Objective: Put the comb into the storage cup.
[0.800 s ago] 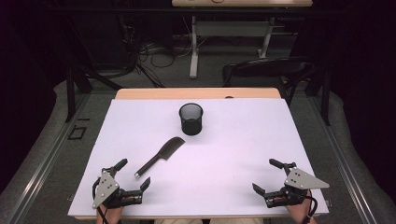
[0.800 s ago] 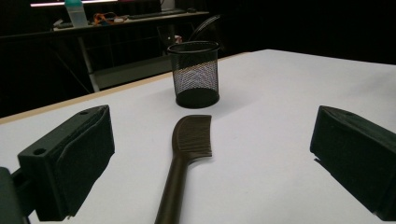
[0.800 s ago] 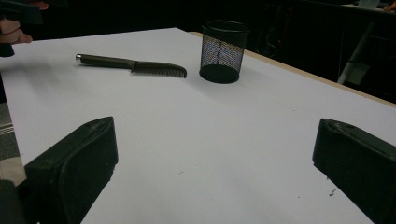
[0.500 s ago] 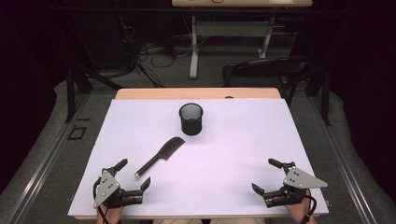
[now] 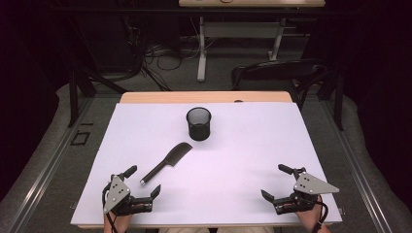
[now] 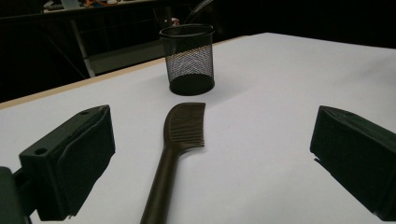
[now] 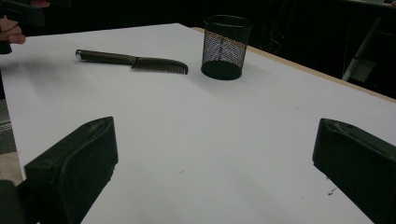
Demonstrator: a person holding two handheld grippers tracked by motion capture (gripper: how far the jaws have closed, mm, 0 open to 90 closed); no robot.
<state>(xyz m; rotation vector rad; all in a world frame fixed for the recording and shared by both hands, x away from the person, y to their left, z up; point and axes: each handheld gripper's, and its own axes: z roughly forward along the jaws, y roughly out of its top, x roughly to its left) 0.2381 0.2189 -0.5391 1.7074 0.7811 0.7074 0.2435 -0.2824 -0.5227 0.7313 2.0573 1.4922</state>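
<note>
A dark comb [image 5: 167, 161] with a long handle lies flat on the white table top [image 5: 243, 160], its toothed head toward a black mesh cup [image 5: 198, 123] that stands upright behind it. In the left gripper view the comb [image 6: 177, 149] runs up between my wide-apart jaws, with the cup [image 6: 188, 58] beyond. My left gripper [image 5: 143, 182] rests open at the near left, just short of the comb's handle end. My right gripper [image 5: 278, 181] sits open at the near right with bare table between its jaws. From the right gripper view the comb [image 7: 133, 60] and cup [image 7: 225, 46] lie far ahead.
A wooden table edge [image 5: 204, 97] borders the far side. Past it stand a dark chair [image 5: 279, 73] and desk legs with cables on the floor. A person's fingers [image 7: 11, 32] show at the upper left of the right gripper view.
</note>
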